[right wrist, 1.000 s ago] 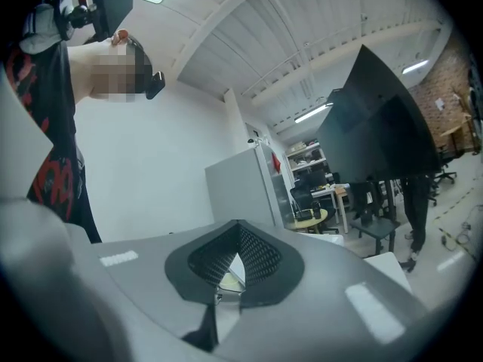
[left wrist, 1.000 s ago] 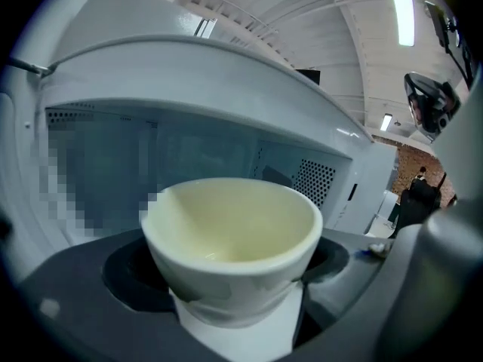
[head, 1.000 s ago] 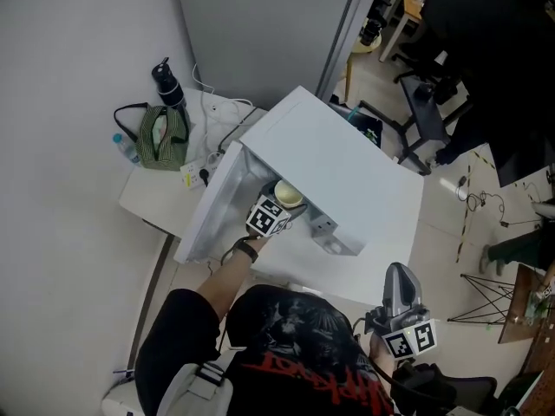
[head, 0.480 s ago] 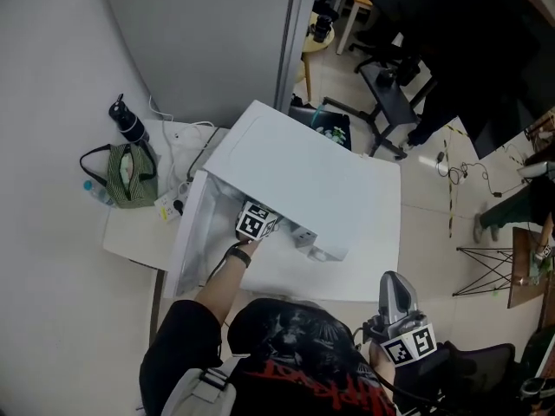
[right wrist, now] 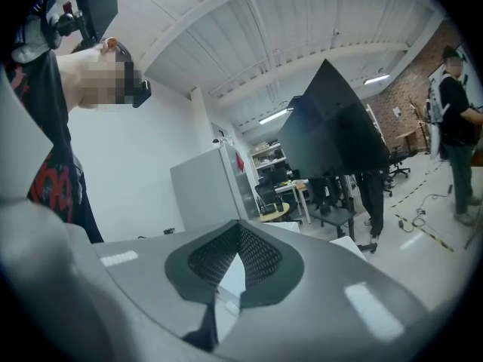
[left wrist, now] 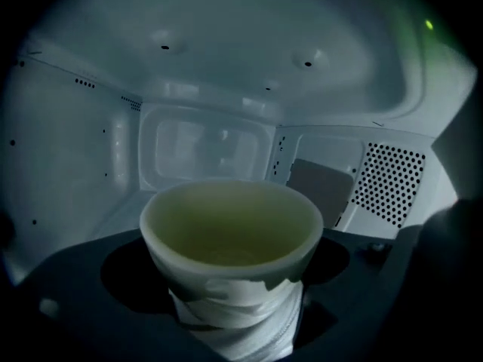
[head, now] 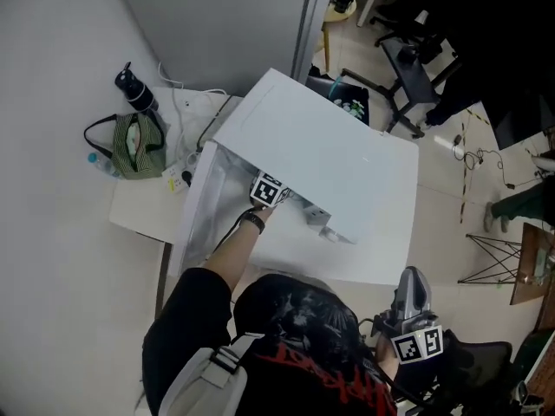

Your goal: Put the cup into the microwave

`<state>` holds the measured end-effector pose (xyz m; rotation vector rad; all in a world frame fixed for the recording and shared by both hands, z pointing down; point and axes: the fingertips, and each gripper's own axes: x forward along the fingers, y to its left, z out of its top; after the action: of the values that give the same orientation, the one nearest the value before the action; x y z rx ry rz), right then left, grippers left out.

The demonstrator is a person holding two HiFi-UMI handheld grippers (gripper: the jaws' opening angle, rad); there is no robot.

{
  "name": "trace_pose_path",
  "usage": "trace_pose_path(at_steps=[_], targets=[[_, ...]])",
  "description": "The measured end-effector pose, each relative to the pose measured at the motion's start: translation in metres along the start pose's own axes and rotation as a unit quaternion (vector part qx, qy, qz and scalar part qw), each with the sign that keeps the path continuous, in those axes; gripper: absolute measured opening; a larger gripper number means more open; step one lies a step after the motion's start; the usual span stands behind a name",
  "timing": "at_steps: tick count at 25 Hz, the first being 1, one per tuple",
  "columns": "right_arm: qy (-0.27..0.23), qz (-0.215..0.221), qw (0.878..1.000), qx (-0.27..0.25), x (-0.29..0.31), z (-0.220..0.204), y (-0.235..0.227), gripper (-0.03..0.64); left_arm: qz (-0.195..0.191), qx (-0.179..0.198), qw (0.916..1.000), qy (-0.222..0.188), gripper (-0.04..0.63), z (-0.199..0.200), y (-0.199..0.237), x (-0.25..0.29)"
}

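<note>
My left gripper [head: 270, 192] reaches into the open front of the white microwave [head: 329, 163]. Its two dark jaws are closed on the cup [left wrist: 230, 240], one on each side. The cup is pale and round, it stands up straight, and it has white wrap around its lower part. It is inside the microwave, near the middle, with the back wall behind it and a wall full of little holes [left wrist: 392, 183] on the right. I cannot tell if the cup touches the floor in there.

My right gripper [head: 413, 277] is low by my side, far from the microwave. Its jaws are pressed together with nothing between them.

A green bag [head: 130, 141] and a dark bottle [head: 132, 87] sit on the table [head: 143, 211] beside the microwave.
</note>
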<state>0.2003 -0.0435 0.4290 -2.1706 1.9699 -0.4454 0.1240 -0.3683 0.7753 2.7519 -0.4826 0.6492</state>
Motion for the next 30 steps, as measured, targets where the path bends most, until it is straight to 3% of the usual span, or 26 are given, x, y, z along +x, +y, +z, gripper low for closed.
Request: trace_pose_path(at_steps=[8,16,30], targets=[[0.001,0.018,1.000,0.004,0.007,-0.003,0.002,0.000,0.004,0.030,0.9995,-0.002,0.456,-0.002,0.006,0.005],[0.005,0.044,0.999,0.010,0.010,-0.006,0.002,0.000,-0.006,0.032,0.9995,-0.002,0.456,-0.002,-0.007,-0.009],[0.024,0.128,0.991,0.041,0.016,-0.022,-0.010,0.000,0.045,-0.019,0.9983,-0.032,0.454,-0.001,-0.043,-0.108]])
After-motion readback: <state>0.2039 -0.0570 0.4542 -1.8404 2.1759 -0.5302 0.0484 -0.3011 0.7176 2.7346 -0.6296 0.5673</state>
